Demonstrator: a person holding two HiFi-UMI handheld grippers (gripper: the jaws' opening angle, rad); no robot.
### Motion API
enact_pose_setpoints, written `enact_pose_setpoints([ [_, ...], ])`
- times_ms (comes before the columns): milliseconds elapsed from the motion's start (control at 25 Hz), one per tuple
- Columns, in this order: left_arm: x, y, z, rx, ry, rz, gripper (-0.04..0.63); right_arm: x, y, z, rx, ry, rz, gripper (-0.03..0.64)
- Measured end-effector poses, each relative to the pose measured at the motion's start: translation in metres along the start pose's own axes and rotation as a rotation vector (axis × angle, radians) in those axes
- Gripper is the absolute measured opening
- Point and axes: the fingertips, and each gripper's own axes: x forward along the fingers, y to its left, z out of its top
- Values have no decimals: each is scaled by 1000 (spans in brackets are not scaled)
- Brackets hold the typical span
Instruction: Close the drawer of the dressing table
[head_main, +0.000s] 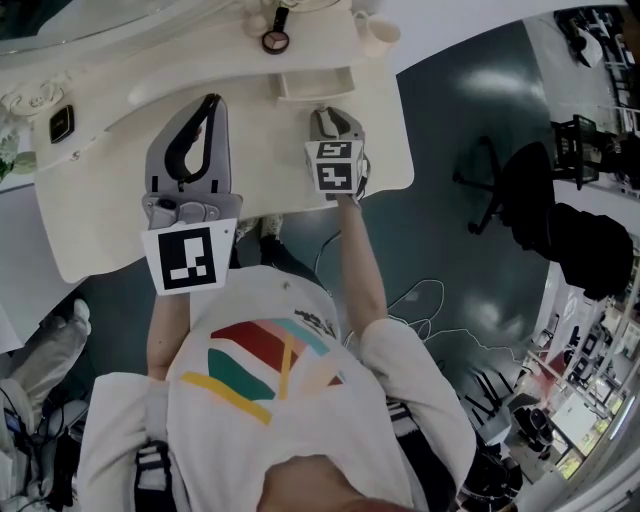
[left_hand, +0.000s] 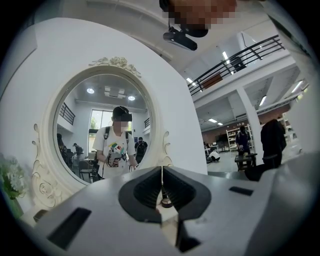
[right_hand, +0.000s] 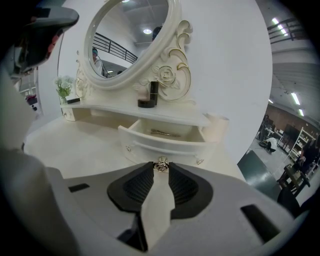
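Observation:
The small drawer (right_hand: 165, 137) of the white dressing table (head_main: 120, 220) stands pulled open under the shelf, with a thin metal item inside; the head view shows the drawer (head_main: 315, 82) too. My right gripper (right_hand: 161, 169) tilts down at the drawer's front, its two tips on either side of the small rose-shaped knob (right_hand: 161, 165) and touching it. From above, the right gripper (head_main: 333, 112) sits just before the drawer. My left gripper (head_main: 208, 105) hovers level over the tabletop to the left, shut with nothing in it. In its own view the left gripper (left_hand: 162, 172) faces the oval mirror (left_hand: 100, 130).
A black bottle and a round black compact (right_hand: 149, 97) stand on the shelf above the drawer. A flower pot (right_hand: 64, 90) sits at the left end and a cup (head_main: 378, 30) at the right. A dark office chair (head_main: 490, 185) stands on the floor to the right.

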Motion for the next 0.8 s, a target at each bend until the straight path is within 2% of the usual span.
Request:
enact_pose_setpoints([
  [800,-3,12,1,31,10,18,8,9,-1,14,-3,-5,-7,83],
])
